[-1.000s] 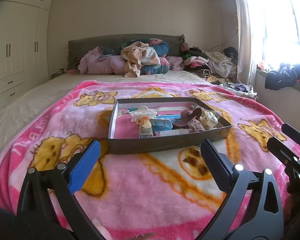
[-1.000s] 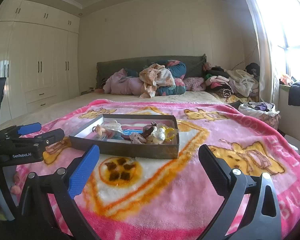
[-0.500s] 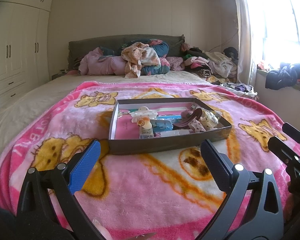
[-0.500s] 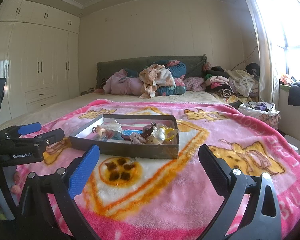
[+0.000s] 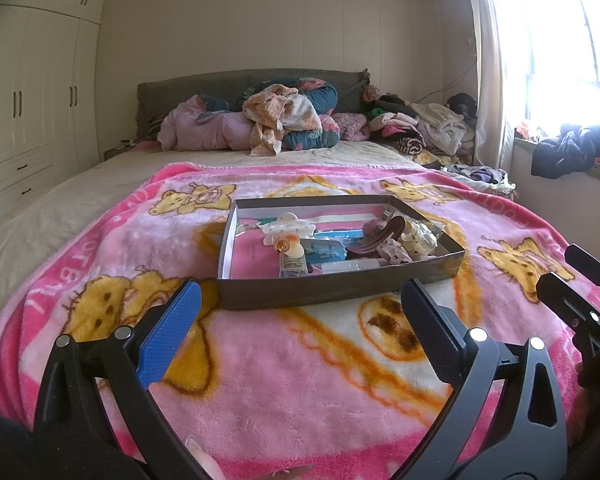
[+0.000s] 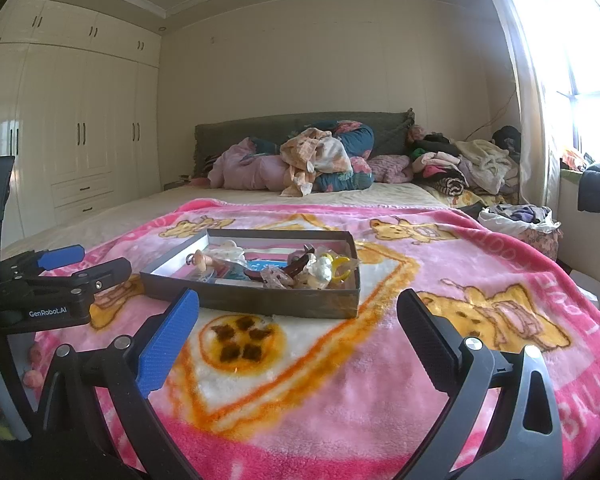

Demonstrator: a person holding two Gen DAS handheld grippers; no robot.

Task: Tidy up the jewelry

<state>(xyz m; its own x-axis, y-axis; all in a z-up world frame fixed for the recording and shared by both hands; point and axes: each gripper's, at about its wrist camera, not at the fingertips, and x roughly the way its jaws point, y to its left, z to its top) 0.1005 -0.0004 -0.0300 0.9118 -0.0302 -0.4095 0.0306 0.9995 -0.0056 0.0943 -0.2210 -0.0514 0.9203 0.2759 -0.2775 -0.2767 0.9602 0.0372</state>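
Both your tongs, left tongs (image 5: 300, 304) and right tongs (image 6: 298, 312), are apart, holding nothing. Hair clips (image 5: 288, 228) sit jumbled in the box (image 5: 340, 292) on the bed; progress unclear.

Bedroom with cream walls, white built-in wardrobes (image 6: 80, 160) on the left, a grey headboard (image 5: 220, 84) piled with clothes (image 5: 284, 120), and a bright sunlit window (image 5: 560, 40) on the right.
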